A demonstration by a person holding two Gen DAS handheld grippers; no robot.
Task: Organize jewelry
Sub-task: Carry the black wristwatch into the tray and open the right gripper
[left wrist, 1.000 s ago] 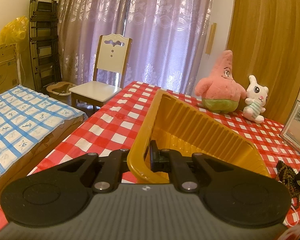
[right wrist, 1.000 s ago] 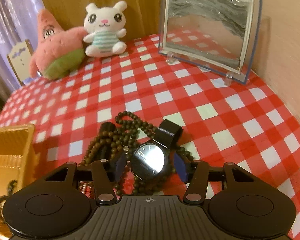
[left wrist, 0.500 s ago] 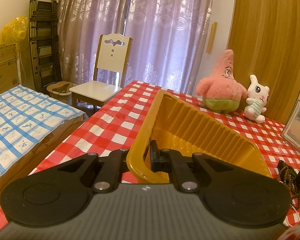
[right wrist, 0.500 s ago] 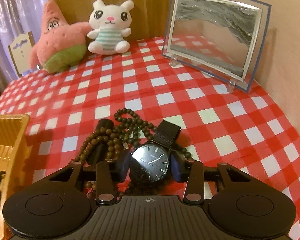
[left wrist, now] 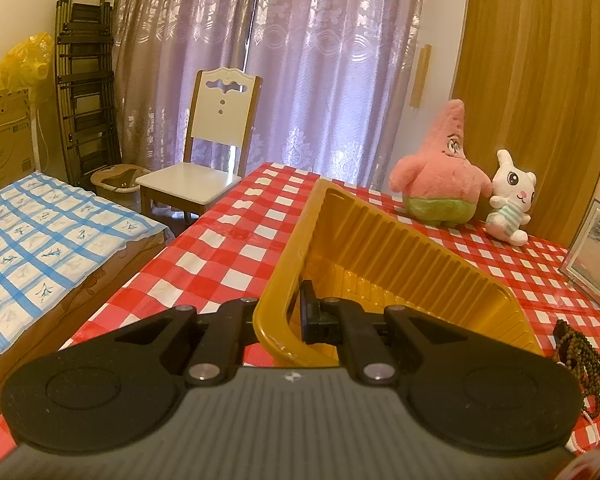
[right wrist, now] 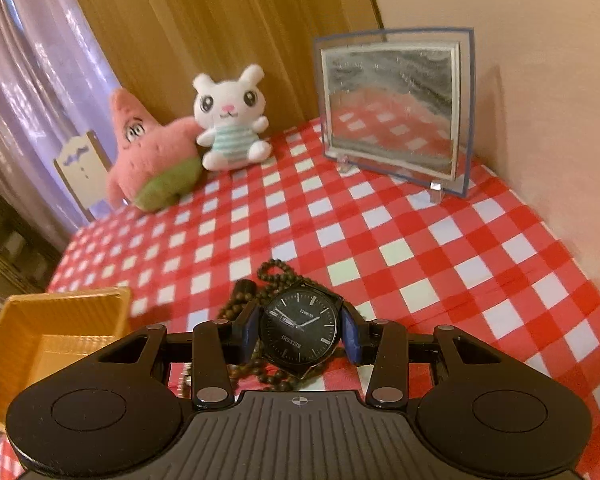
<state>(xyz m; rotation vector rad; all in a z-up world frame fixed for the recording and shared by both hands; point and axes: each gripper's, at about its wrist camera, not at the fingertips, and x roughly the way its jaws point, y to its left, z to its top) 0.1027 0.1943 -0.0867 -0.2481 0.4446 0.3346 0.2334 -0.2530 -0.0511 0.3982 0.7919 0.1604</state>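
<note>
My left gripper [left wrist: 297,314] is shut on the near wall of a ribbed yellow tray [left wrist: 384,252], which rests on the red-checked tablecloth. In the right wrist view the tray [right wrist: 60,320] lies at the lower left. A black-faced wristwatch [right wrist: 298,322] is clamped by its case between the blue pads of my right gripper [right wrist: 300,334] and hangs a little above the table. Under and behind it lies a heap of dark wooden bead strings [right wrist: 274,274]. The same beads [left wrist: 580,354] show at the right edge of the left wrist view. The watch strap is mostly hidden.
A pink star plush [right wrist: 152,164] and a white bunny plush [right wrist: 230,120] sit at the table's far side. A glass picture frame [right wrist: 394,108] stands by the wall on the right. A white chair [left wrist: 204,160] and a blue-checked bed [left wrist: 40,236] lie beyond the table's left edge.
The right gripper's pads closed on the watch case, then lifted it off the bead heap and turned towards the tray. The left gripper and tray have not moved.
</note>
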